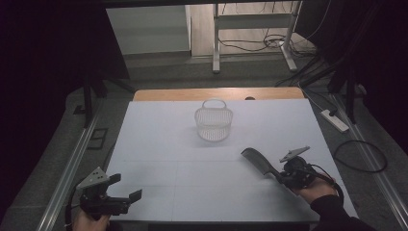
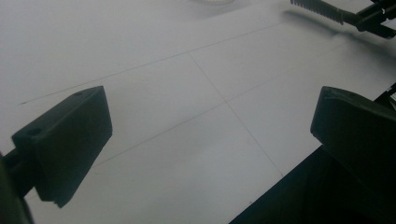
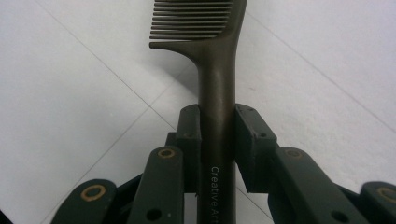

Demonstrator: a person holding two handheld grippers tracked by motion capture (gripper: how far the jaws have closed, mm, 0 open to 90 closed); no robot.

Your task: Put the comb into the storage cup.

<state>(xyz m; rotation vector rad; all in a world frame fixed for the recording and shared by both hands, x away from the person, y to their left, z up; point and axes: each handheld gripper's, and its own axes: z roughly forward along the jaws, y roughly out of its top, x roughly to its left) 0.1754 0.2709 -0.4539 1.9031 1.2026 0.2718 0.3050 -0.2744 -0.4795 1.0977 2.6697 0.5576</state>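
Observation:
A dark comb (image 1: 259, 161) with a long handle is held by its handle in my right gripper (image 1: 281, 177), at the right front of the white table sheet (image 1: 159, 144). In the right gripper view both pads (image 3: 191, 135) press on the comb's handle (image 3: 218, 116), and its teeth point left at the top of that view. A white wire basket (image 1: 213, 123) with a loop handle stands upright behind the table's middle. My left gripper (image 1: 126, 186) rests at the front left corner, its jaws wide apart with bare sheet (image 2: 187, 107) between them.
A wooden strip (image 1: 216, 93) shows along the table's far edge. Metal rails (image 1: 67, 168) run along both sides. A power strip (image 1: 334, 120) and cables lie on the floor at right. The comb (image 2: 322, 8) and right gripper show at the top right of the left gripper view.

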